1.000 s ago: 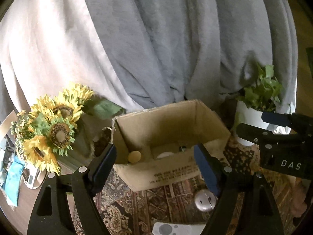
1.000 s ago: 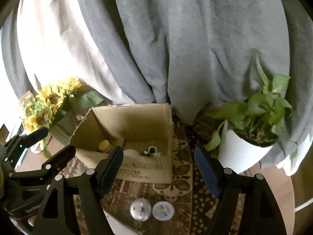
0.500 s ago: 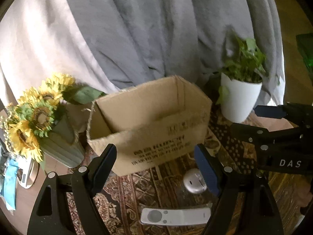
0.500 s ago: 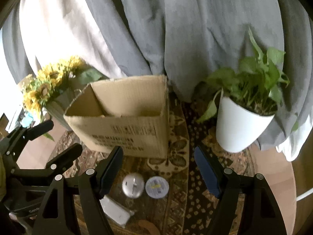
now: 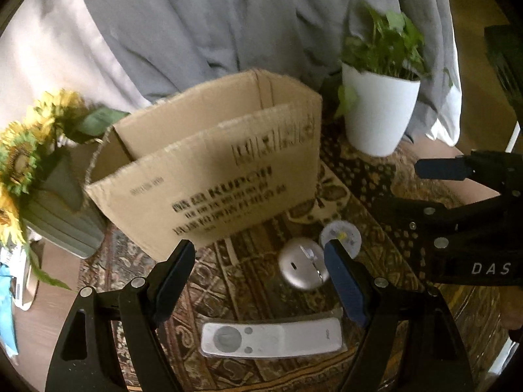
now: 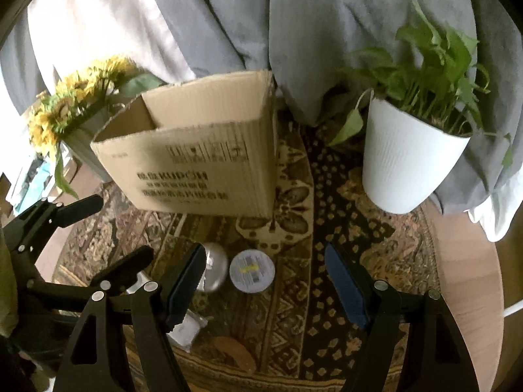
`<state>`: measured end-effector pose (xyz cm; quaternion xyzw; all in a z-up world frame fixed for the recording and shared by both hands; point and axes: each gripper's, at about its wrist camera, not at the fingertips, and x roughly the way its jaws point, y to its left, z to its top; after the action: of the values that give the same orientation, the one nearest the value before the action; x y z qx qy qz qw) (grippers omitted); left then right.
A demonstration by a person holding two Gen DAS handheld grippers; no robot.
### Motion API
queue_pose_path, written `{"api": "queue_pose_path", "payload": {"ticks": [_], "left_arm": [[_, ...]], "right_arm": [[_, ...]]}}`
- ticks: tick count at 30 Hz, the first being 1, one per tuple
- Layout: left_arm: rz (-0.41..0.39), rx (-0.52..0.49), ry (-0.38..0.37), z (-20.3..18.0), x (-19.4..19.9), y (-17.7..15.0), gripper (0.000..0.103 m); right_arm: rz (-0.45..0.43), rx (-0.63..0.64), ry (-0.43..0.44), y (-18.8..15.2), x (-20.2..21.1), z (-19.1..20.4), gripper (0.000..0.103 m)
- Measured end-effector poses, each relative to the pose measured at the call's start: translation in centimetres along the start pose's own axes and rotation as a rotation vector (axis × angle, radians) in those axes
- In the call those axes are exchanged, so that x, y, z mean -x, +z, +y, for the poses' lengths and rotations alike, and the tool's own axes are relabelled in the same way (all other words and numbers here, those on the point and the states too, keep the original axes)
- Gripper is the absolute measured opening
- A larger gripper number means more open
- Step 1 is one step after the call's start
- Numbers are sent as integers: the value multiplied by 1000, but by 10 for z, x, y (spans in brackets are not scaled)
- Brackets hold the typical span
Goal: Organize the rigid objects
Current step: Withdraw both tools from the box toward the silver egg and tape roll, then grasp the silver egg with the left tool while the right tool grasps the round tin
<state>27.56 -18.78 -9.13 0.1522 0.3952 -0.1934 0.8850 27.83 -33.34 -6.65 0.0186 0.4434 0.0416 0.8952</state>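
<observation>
You have lowered both tongs: the cardboard box (image 5: 209,170) now shows its printed side, not its inside. Your left tongs (image 5: 258,274), spread and empty, hang over the white remote (image 5: 271,339) near the desk's front edge; your right tongs (image 6: 264,274), likewise spread, frame the round tin (image 6: 251,271). Pickups come next.

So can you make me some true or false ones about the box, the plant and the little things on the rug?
1. The cardboard box stands open at the top. True.
2. The plant pot is black. False: it is white.
3. The white remote lies inside the box. False: it lies on the rug, in front of the box.
4. The left gripper holds nothing. True.
5. The sunflowers stand beside the box. True.
6. The right gripper is squeezing the round white disc. False: its jaws are open above it.
</observation>
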Motion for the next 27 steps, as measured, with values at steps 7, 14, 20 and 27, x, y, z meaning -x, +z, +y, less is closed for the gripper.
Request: {"api": "queue_pose_path", "payload": {"ticks": [7,14,20,27], "left_arm": [[65,-18,-68,-6,-23,-7,85],[103,-56,-91,-11,-43,-11,86],[127,-117,-117,-16,-59,-13,86],[144,-177,-120,-19,-75,-14,86]], "right_arm": [[58,9,17,-12,-19,-3,76],[135,24,36,-21,-43,-6,76],[204,45,54,-27,-64,-6,76],[266,105,54,-28,-83,-2,76]]}}
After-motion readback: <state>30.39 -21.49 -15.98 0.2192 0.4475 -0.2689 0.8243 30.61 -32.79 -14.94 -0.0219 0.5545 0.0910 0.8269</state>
